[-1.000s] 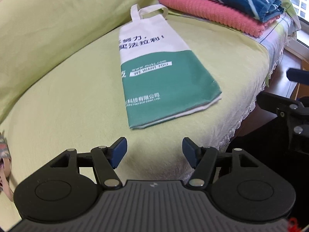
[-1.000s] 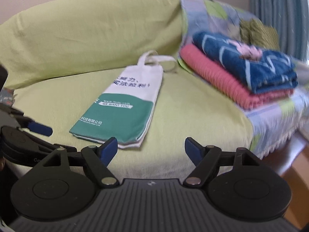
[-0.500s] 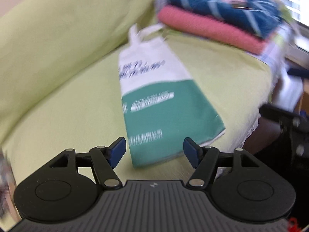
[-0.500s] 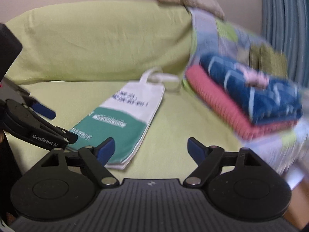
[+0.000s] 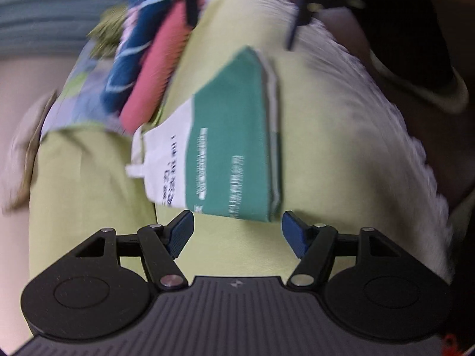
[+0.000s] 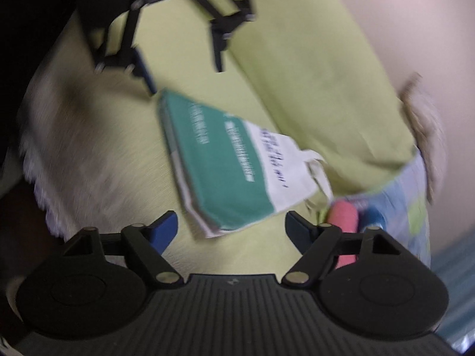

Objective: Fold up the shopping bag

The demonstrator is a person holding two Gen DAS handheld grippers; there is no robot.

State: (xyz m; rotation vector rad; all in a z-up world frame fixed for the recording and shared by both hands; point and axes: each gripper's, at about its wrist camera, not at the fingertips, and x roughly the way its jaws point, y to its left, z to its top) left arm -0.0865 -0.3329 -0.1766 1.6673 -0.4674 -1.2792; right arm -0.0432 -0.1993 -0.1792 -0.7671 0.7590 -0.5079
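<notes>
A green and white shopping bag [image 5: 228, 154] lies flat, folded lengthwise, on the yellow-green sofa seat [image 5: 320, 136]; it also shows in the right wrist view [image 6: 225, 160]. Its white handles [image 5: 137, 160] point left in the left wrist view. My left gripper [image 5: 236, 231] is open and empty, hovering just short of one long side of the bag. My right gripper [image 6: 231, 228] is open and empty, over the bag's opposite side. Each gripper shows in the other's view, the right [image 5: 299, 14] and the left [image 6: 178, 62]. Both views are blurred.
A pink towel [image 5: 157, 74] and a blue patterned towel [image 5: 133, 53] are stacked on the sofa beyond the bag's handle end; they also show beside my right fingers [image 6: 344, 216]. The sofa back [image 6: 311, 74] rises behind. A lace-trimmed seat edge [image 5: 415, 160] runs along the front.
Both grippers have swung fast over the sofa and now look down on the bag from opposite sides, facing each other. The bag has not moved. Both stay open.
</notes>
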